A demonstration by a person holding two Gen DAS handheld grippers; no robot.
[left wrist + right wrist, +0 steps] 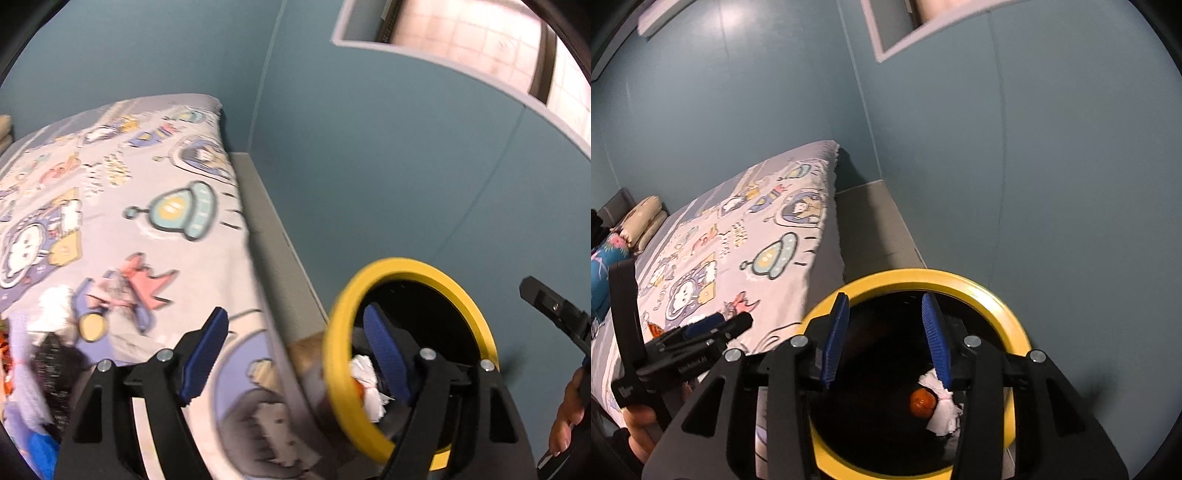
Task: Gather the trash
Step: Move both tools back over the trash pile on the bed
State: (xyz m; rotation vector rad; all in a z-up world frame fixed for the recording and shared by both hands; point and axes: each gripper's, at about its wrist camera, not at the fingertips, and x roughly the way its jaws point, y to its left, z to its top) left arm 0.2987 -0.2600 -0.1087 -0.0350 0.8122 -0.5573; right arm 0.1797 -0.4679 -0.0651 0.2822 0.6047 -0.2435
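Bin (1015,317) beside bed (746,236), yellow-rimmed. My right gripper (886,339) over its mouth, jaws part open, empty. White tissue (942,413) and orange scrap (922,403) lie inside. My left gripper (295,354) wide, empty, straddling rim. More litter, blurred, maybe on bed (55,306); keep jaws spread for return.

- The left gripper (295,354) has a black plastic frame with triangular cut-outs at six o'clock in its own view.
- Its fingers (388,358) carry ribbed blue pads; round silver screws sit at the pivots.
- The right gripper (886,339) is built alike: black arms, blue ridged pads, four silver screws.
- Small white lettering marks the left gripper's black body at eight o'clock in the right wrist view.
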